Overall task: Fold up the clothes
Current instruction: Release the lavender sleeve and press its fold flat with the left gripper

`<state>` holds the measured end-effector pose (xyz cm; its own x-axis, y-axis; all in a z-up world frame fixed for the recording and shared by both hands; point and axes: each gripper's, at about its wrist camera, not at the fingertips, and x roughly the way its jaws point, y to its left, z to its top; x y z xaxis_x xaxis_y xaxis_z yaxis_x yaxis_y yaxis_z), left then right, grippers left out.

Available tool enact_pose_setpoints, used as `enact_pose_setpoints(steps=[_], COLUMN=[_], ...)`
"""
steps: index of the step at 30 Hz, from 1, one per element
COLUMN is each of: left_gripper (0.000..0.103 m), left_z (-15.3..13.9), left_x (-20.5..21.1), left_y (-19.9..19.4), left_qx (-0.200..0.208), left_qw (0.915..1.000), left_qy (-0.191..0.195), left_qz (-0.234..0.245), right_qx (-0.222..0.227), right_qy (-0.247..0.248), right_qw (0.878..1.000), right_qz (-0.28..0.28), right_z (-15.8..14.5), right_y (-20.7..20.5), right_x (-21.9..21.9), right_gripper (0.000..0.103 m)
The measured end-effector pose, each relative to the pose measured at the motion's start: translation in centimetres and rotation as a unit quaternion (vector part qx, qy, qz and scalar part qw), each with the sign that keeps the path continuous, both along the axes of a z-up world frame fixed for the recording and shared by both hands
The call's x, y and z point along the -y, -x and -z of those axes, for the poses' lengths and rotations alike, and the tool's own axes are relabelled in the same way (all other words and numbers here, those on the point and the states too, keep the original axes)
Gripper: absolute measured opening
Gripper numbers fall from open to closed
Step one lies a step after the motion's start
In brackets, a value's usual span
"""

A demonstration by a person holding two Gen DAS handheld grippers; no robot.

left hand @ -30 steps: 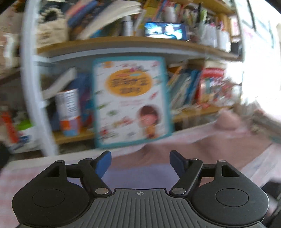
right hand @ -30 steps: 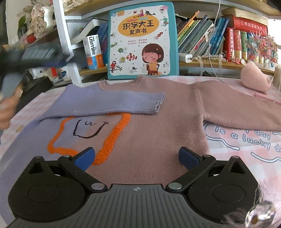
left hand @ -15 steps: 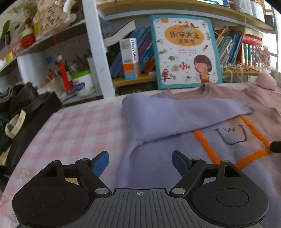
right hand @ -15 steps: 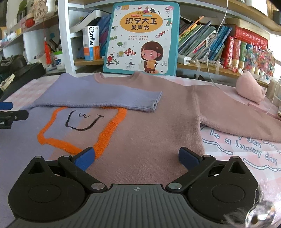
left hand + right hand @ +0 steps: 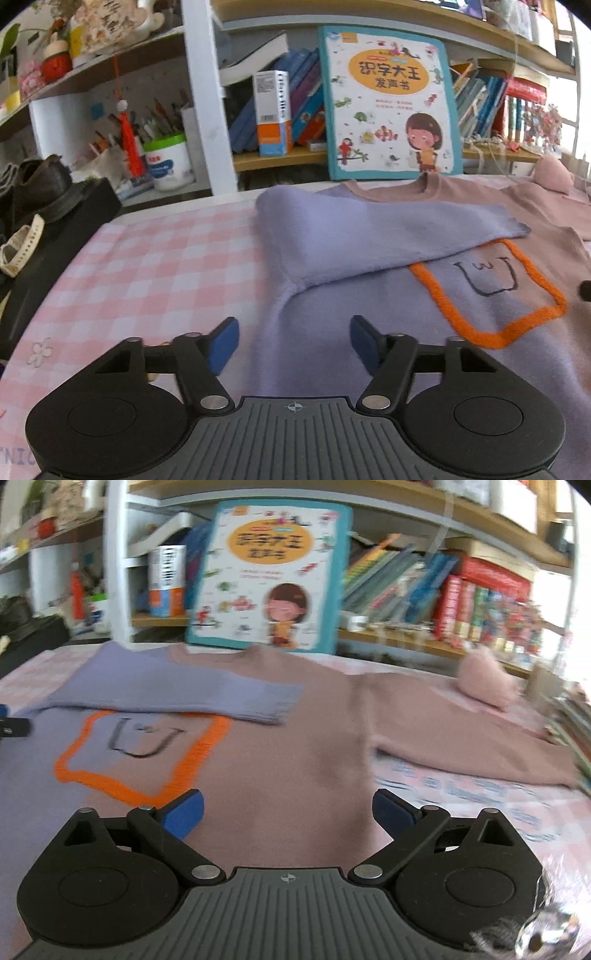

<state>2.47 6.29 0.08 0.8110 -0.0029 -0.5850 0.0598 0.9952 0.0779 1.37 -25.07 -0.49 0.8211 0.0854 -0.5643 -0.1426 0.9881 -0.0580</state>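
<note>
A lilac and pink sweater (image 5: 295, 746) with an orange-outlined face patch (image 5: 144, 749) lies flat on the table. Its lilac sleeve (image 5: 369, 236) is folded across the chest; it also shows in the right wrist view (image 5: 177, 698). The pink sleeve (image 5: 461, 749) lies stretched out to the right. My left gripper (image 5: 293, 341) is open and empty, low over the sweater's left side edge. My right gripper (image 5: 288, 812) is open and empty, over the pink lower body. The left gripper's tip (image 5: 11, 725) shows at the right view's left edge.
A pink checked tablecloth (image 5: 155, 269) covers the table. A bookshelf with a large children's book (image 5: 391, 107) stands right behind. Black shoes and a box (image 5: 48, 206) sit at the left edge. A pink plush thing (image 5: 487, 683) and a book stack (image 5: 569, 731) lie at the right.
The left gripper swung from facing the shelf down to the sweater's left side, then edged closer. The right gripper has shifted rightward, and its view is blurred by motion.
</note>
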Motion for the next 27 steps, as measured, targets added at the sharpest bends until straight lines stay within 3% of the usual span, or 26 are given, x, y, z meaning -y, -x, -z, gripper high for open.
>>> enact_pose_setpoints(steps=[1, 2, 5, 7, 10, 14, 17, 19, 21, 27], left_gripper=[0.039, 0.038, 0.038, 0.038, 0.038, 0.038, 0.030, 0.014, 0.007, 0.006], left_z=[0.0, 0.0, 0.1, 0.2, 0.6, 0.8, 0.9, 0.9, 1.0, 0.9], left_x=[-0.5, -0.9, -1.7, -1.7, -1.5, -1.7, -2.0, -2.2, -2.3, -3.0], left_y=[-0.2, -0.5, -1.4, -2.0, -2.6, -2.8, -2.7, -2.6, -2.6, -2.5], left_qx=[-0.005, -0.009, -0.011, -0.011, -0.014, -0.013, -0.010, -0.007, -0.003, -0.002], left_qw=[0.9999, 0.9998, 0.9993, 0.9994, 0.9995, 0.9992, 0.9988, 0.9985, 0.9990, 0.9987], left_qy=[0.010, 0.020, 0.035, 0.032, 0.029, 0.033, 0.041, 0.045, 0.038, 0.049], left_qz=[0.000, 0.000, -0.001, 0.003, 0.008, 0.017, 0.027, 0.030, 0.023, 0.015], right_qx=[-0.002, -0.005, -0.020, -0.029, -0.040, -0.041, -0.038, -0.038, -0.038, -0.032], right_qy=[0.002, 0.002, -0.004, -0.017, -0.058, -0.071, -0.068, -0.070, -0.077, -0.073], right_qw=[1.000, 1.000, 0.999, 0.998, 0.996, 0.996, 0.996, 0.996, 0.996, 0.996], right_qz=[0.011, 0.022, 0.046, 0.055, 0.057, 0.047, 0.044, 0.042, 0.038, 0.030], right_z=[-0.1, -0.2, -0.1, 0.0, 0.1, 0.0, 0.1, 0.1, 0.1, 0.3], right_y=[0.1, 0.2, 0.2, 0.0, 0.0, 0.1, 0.0, -0.1, -0.2, -0.6], right_x=[0.6, 1.3, 3.1, 3.9, 4.9, 4.5, 3.9, 3.8, 3.7, 2.9], right_gripper=[0.089, 0.086, 0.075, 0.060, 0.046, 0.026, 0.024, 0.019, 0.014, 0.011])
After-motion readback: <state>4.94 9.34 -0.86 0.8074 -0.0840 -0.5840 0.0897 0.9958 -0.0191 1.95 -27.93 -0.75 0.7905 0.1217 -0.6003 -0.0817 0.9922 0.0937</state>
